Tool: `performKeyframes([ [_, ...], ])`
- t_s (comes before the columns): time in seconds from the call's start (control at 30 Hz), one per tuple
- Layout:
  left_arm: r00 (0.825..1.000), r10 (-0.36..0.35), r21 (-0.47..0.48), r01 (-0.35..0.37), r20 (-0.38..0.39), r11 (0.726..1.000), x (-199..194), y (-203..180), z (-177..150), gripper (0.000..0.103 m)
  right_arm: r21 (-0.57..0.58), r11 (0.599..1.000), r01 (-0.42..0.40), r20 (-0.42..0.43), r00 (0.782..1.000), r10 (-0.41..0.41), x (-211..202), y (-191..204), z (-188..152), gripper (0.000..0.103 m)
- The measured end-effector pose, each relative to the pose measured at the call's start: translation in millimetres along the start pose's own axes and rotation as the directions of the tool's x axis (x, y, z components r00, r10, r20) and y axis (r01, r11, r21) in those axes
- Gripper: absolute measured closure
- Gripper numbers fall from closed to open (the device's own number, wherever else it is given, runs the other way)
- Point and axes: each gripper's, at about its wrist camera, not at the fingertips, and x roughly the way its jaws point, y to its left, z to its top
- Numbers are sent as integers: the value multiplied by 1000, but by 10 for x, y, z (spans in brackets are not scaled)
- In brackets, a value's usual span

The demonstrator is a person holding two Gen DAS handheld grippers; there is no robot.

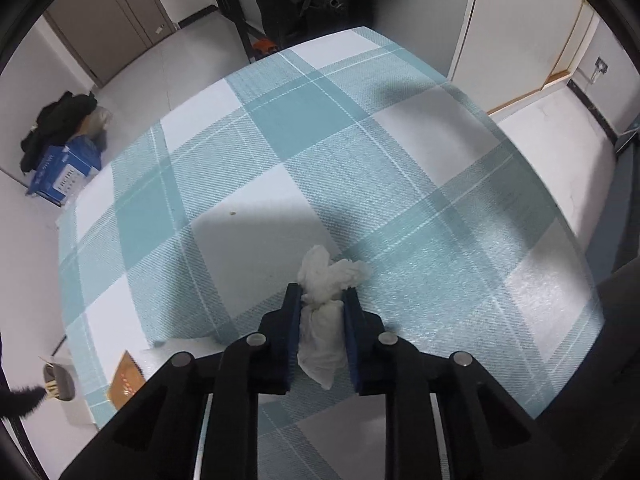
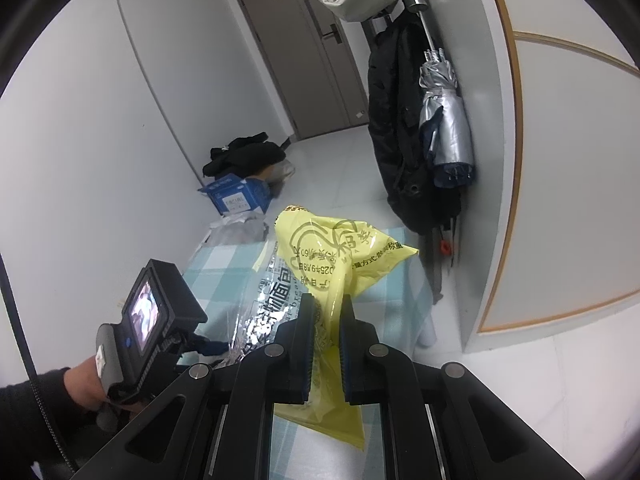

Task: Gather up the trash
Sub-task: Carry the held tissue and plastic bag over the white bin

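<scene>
On checked counter (image 1: pixel 280 120): L gripper (image 1: pixel 322 300) jaws pinching crumpled white tissue (image 1: pixel 326 280), tissue touching cloth. R gripper (image 2: pixel 325 308) jaws narrow, clamping yellow plastic bag (image 2: pixel 340 252) above counter.

My grippers (image 1: pixel 322 300) are black, blue-padded with silver pivot pins; beside the left one's small screen (image 2: pixel 146 316), a black sleeve (image 2: pixel 28 408).

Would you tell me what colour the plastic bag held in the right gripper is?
Yellow with dark printed text; the plastic bag shows best in the right wrist view.
</scene>
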Motion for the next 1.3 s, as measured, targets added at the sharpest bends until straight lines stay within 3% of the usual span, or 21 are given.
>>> performKeyframes([
  [0.4,995,-83,-127,90,62,988,-195,222,8,91,4,1000,8,-14,1000,-8,57,2,11,93],
  [0.7,976,-129,-198,164,178,966,-459,367,38,91,-17,1000,10,-25,1000,-10,131,106,-14,93],
  [0.8,968,-115,-204,161,223,966,-573,397,31,91,-29,1000,1,-18,1000,-1,149,170,-8,93],
  [1.2,914,-106,-274,226,392,935,-1143,777,-261,91,-28,999,-31,53,998,33,2,575,-71,93],
  [1.3,875,-165,-273,314,456,909,-1317,839,-349,91,-40,998,-43,54,998,45,-16,697,-67,93],
])
